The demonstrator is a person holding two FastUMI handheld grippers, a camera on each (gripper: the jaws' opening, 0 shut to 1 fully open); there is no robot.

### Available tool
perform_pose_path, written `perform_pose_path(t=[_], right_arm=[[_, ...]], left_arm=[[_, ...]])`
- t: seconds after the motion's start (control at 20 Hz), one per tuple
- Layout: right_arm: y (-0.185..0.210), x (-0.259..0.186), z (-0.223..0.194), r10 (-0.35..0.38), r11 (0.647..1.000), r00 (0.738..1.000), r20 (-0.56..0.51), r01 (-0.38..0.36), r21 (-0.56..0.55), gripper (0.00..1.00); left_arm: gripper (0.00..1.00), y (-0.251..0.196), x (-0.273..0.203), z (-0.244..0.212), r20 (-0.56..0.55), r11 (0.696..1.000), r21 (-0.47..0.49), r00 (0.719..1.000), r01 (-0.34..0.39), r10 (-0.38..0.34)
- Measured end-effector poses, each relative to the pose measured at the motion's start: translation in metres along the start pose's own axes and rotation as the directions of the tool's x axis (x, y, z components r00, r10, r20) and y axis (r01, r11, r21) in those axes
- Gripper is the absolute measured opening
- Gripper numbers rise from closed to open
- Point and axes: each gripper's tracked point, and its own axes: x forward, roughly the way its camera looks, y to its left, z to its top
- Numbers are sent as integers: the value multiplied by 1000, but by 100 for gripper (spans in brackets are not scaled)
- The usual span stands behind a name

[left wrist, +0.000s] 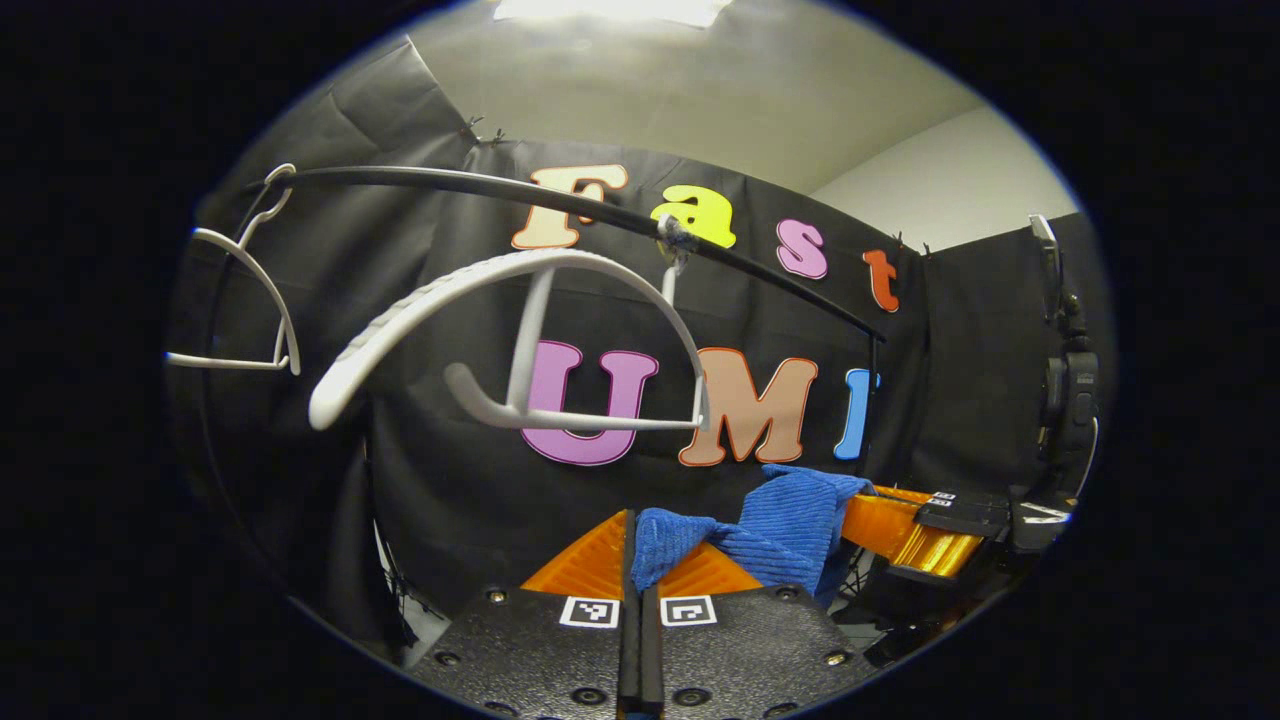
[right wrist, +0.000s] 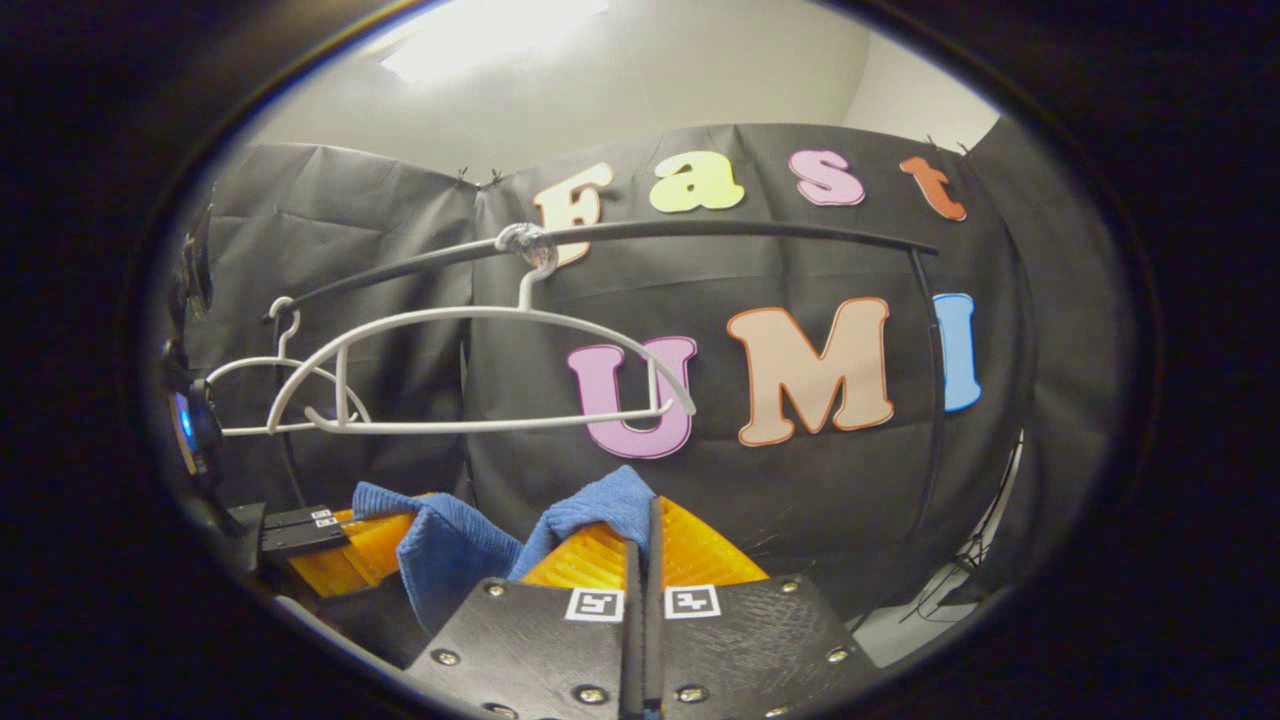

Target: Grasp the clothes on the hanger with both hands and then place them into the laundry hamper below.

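In the left gripper view, the left gripper [left wrist: 640, 560] had its two fingers pressed together on one end of a blue cloth [left wrist: 785, 530], with no gap showing between them. The cloth ran from those fingers across to the right gripper [left wrist: 905, 525], seen farther off at the right of that view, where the other end lay bunched over its fingers. In the right gripper view, the right gripper [right wrist: 648, 545] was likewise closed, its fingers pinching a fold of the blue cloth [right wrist: 440, 555], which sagged leftward toward the left gripper [right wrist: 345, 550] near the lower left. The cloth hung stretched between the two grippers, below and clear of the hangers. Behind and above it, a bare white hanger [left wrist: 520, 340] dangled by its hook from a black rail [left wrist: 600, 210] and carried no garment. A second white hanger [left wrist: 245, 300] hung farther along the rail toward its left end, also bare. Beyond the rail stood the black cloth wall [left wrist: 450, 480], and above that the pale ceiling [left wrist: 700, 90].
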Motion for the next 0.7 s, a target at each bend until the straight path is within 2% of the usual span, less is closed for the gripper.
perform_pose_path(t=[0.25,0.7], right_arm=[[-10,-2,4,-12,999,1000,26,11,39,1],[-18,20,-46,-7,999,999,-49,9,46,1]], left_arm=[[1,-20,8,-3,13,999,11,999,40,-40],[1,-8,29,-53,-45,999,29,998,42,-41]])
